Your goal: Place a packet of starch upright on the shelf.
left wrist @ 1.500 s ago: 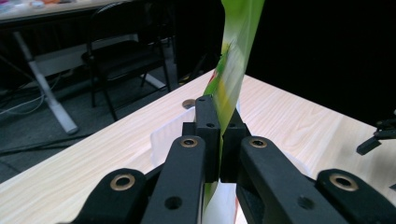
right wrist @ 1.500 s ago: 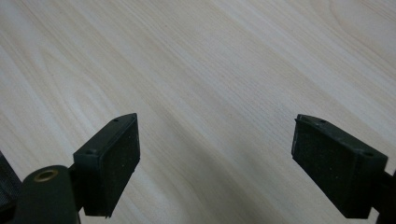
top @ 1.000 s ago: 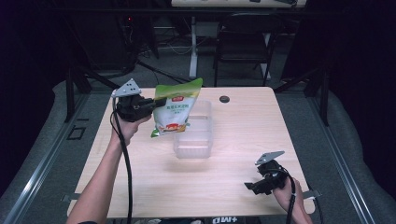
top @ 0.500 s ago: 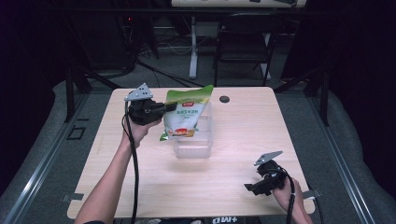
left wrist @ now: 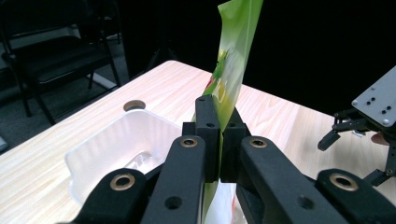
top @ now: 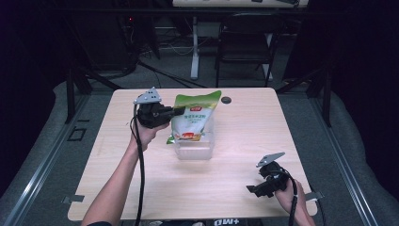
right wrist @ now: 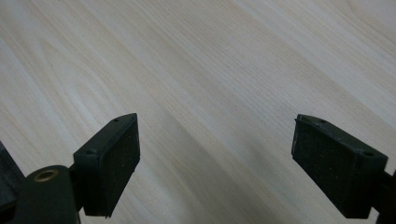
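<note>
A green and white snack bag [top: 194, 117] hangs upright over a clear plastic tub [top: 194, 147] in the middle of the table, its lower end down inside the tub. My left gripper [top: 178, 112] is shut on the bag's left edge. In the left gripper view the jaws pinch the bag [left wrist: 233, 56] above the tub [left wrist: 116, 140]. My right gripper [top: 251, 189] rests near the table's front right corner, open. In the right gripper view its pads [right wrist: 112, 163] stand wide apart over bare wood.
The light wooden table [top: 282, 122] has a dark round cable hole [top: 227, 100] near its far edge. A black chair [top: 244, 42] and desk legs stand behind the table. The other gripper [left wrist: 369, 121] shows at the right of the left gripper view.
My left gripper has carried the bag rightward and lowered it over the tub. The right gripper has stayed in place.
</note>
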`<state>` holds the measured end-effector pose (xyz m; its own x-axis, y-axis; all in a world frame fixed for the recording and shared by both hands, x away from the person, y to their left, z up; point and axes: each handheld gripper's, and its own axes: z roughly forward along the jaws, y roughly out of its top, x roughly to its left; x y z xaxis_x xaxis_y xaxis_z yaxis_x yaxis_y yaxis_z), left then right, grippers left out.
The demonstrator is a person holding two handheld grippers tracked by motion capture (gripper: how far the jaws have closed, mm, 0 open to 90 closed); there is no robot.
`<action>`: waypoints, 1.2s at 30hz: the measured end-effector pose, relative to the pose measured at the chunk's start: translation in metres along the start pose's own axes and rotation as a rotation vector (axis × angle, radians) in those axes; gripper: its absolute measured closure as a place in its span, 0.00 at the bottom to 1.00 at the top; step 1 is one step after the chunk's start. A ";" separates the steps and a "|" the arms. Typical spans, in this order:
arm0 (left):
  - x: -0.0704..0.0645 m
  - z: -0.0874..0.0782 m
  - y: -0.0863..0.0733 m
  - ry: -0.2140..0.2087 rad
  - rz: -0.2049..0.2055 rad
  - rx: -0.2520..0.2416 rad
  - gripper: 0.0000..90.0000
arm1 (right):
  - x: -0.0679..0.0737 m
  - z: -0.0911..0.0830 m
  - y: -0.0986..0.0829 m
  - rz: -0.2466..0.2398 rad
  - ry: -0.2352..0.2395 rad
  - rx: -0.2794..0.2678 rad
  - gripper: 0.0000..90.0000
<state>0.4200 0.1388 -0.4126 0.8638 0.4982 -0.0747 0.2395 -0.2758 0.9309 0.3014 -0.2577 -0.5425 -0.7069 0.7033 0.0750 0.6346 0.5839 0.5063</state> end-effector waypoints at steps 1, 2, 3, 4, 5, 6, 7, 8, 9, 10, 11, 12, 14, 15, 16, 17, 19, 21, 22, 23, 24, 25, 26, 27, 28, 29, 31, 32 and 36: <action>0.000 0.001 -0.001 -0.003 0.000 0.000 1.00 | 0.000 0.000 0.000 0.000 0.001 -0.001 0.16; -0.001 0.003 -0.002 -0.007 -0.002 0.000 1.00 | 0.000 0.000 0.000 0.000 0.001 0.000 0.16; -0.001 0.004 -0.002 -0.008 -0.001 0.003 1.00 | 0.000 0.000 0.000 0.000 0.001 -0.002 0.16; -0.001 0.006 -0.004 -0.014 0.000 0.006 1.00 | 0.001 0.000 0.000 0.002 -0.001 -0.005 0.16; -0.001 0.008 -0.005 -0.015 0.000 0.007 1.00 | 0.001 0.000 0.000 0.001 -0.002 -0.005 0.16; -0.001 0.009 -0.005 -0.018 -0.003 0.009 1.00 | 0.000 0.000 0.000 -0.001 0.002 -0.002 0.16; -0.001 0.011 -0.006 -0.023 0.002 0.016 1.00 | 0.000 0.000 0.000 -0.001 0.002 -0.001 0.16; -0.001 0.013 -0.007 -0.023 0.003 0.016 1.00 | 0.000 0.000 0.000 0.000 0.002 0.000 0.16; -0.001 0.015 -0.009 -0.026 0.003 0.019 1.00 | 0.000 0.000 0.000 -0.001 0.001 0.000 0.16; -0.001 0.016 -0.010 -0.031 0.000 0.023 1.00 | 0.000 0.000 0.000 -0.001 0.000 0.000 0.16; 0.000 0.018 -0.011 -0.034 0.000 0.025 1.00 | 0.000 0.000 0.000 -0.001 0.003 -0.003 0.16; 0.000 0.022 -0.015 -0.039 -0.002 0.039 1.00 | 0.000 0.000 0.000 -0.001 0.002 -0.002 0.16; 0.000 0.024 -0.017 -0.039 -0.005 0.039 1.00 | 0.000 0.000 0.000 0.000 0.002 -0.003 0.16; 0.001 0.026 -0.019 -0.040 -0.010 0.044 1.00 | 0.000 0.000 0.000 -0.001 0.003 -0.003 0.16; 0.002 0.028 -0.022 -0.045 -0.013 0.051 1.00 | 0.001 0.001 0.000 0.002 0.003 -0.005 0.16; 0.002 0.030 -0.024 -0.044 -0.012 0.056 1.00 | 0.001 0.001 0.000 0.000 0.004 -0.002 0.16; 0.003 0.033 -0.028 -0.044 -0.016 0.067 1.00 | 0.001 0.001 0.000 0.000 0.007 0.002 0.16; 0.004 0.038 -0.033 -0.050 -0.020 0.077 1.00 | 0.000 0.001 0.000 -0.002 0.012 0.001 0.16; 0.004 0.038 -0.033 -0.050 -0.020 0.077 1.00 | 0.000 0.001 0.000 -0.002 0.012 0.001 0.16; 0.005 0.039 -0.034 -0.060 -0.025 0.073 1.00 | 0.000 0.001 0.000 -0.001 0.009 0.000 0.16; 0.005 0.039 -0.034 -0.060 -0.025 0.073 1.00 | 0.000 0.002 0.000 0.000 0.008 -0.002 0.16; 0.005 0.040 -0.033 -0.061 -0.022 0.079 1.00 | 0.000 0.002 0.000 0.000 0.008 -0.002 0.16; 0.005 0.041 -0.034 -0.070 -0.025 0.086 0.99 | 0.000 0.002 0.000 -0.001 0.011 -0.001 0.16; 0.004 0.041 -0.034 -0.077 -0.031 0.093 0.98 | 0.000 0.002 0.000 0.002 0.009 -0.001 0.16; 0.004 0.042 -0.033 -0.076 -0.031 0.099 0.98 | 0.000 0.002 0.000 0.002 0.009 -0.001 0.16; 0.003 0.041 -0.033 -0.071 -0.033 0.104 0.97 | 0.000 0.002 0.000 -0.004 0.004 0.004 0.16; 0.003 0.037 -0.029 -0.055 -0.030 0.100 0.92 | 0.001 0.002 0.000 -0.008 0.008 0.002 0.16; 0.003 0.037 -0.029 -0.055 -0.030 0.100 0.89 | 0.001 0.002 0.000 -0.008 0.008 0.002 0.16; 0.006 0.032 -0.017 -0.029 -0.054 0.122 0.69 | 0.001 0.002 0.000 -0.006 0.010 0.010 0.16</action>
<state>0.4356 0.1198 -0.4405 0.8602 0.4914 -0.1360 0.3371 -0.3480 0.8748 0.3016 -0.2563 -0.5440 -0.7138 0.6956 0.0808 0.6334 0.5921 0.4982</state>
